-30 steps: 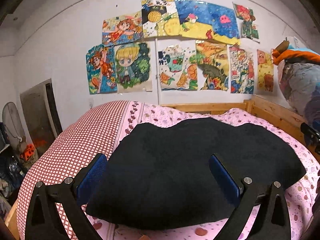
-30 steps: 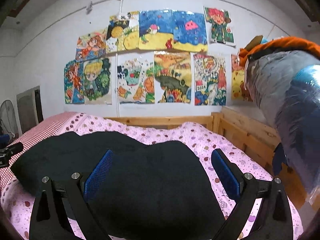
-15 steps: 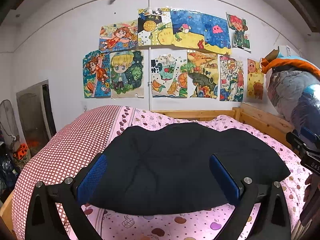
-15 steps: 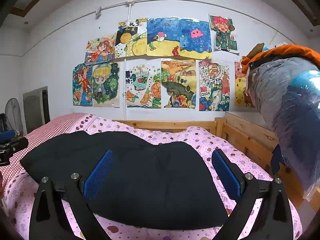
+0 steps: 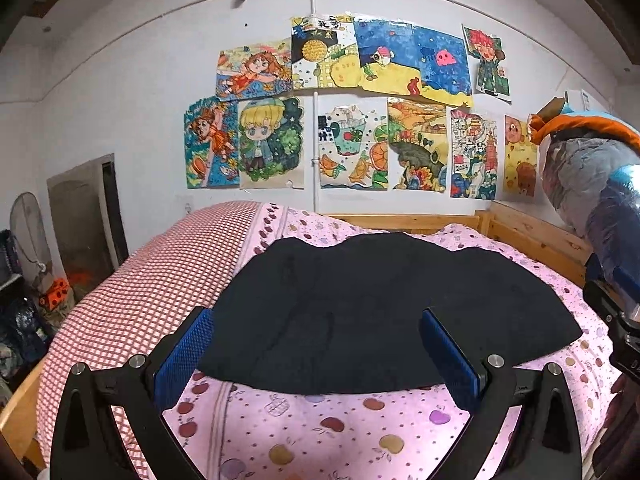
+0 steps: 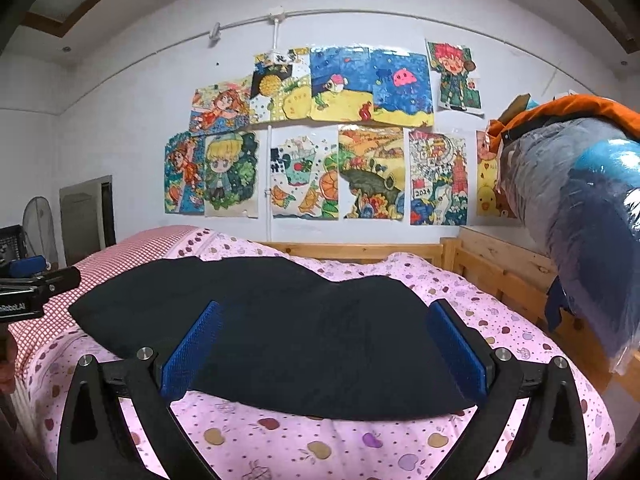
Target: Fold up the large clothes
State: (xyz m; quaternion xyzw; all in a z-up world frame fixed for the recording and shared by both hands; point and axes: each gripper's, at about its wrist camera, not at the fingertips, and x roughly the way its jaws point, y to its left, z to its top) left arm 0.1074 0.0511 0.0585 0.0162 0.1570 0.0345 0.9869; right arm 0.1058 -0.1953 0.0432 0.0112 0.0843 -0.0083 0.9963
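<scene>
Black garment [image 5: 376,312] flat on pink bed [image 5: 320,424], beyond both fingers, left gripper [image 5: 316,354] fingers wide, right gripper [image 6: 324,348] fingers wide, both empty

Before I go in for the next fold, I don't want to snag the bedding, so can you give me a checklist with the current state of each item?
1. Left gripper open and holding nothing: ok.
2. Right gripper open and holding nothing: ok.
3. Black fabric garment lying flat on the pink fruit-print bedsheet: ok.
4. Garment's near edge visible and unobstructed in both wrist views: ok.
5. Both grippers back from the garment, not touching it: ok.
6. Whether the garment is already fully folded: cannot tell, its layers are too dark to read.
</scene>
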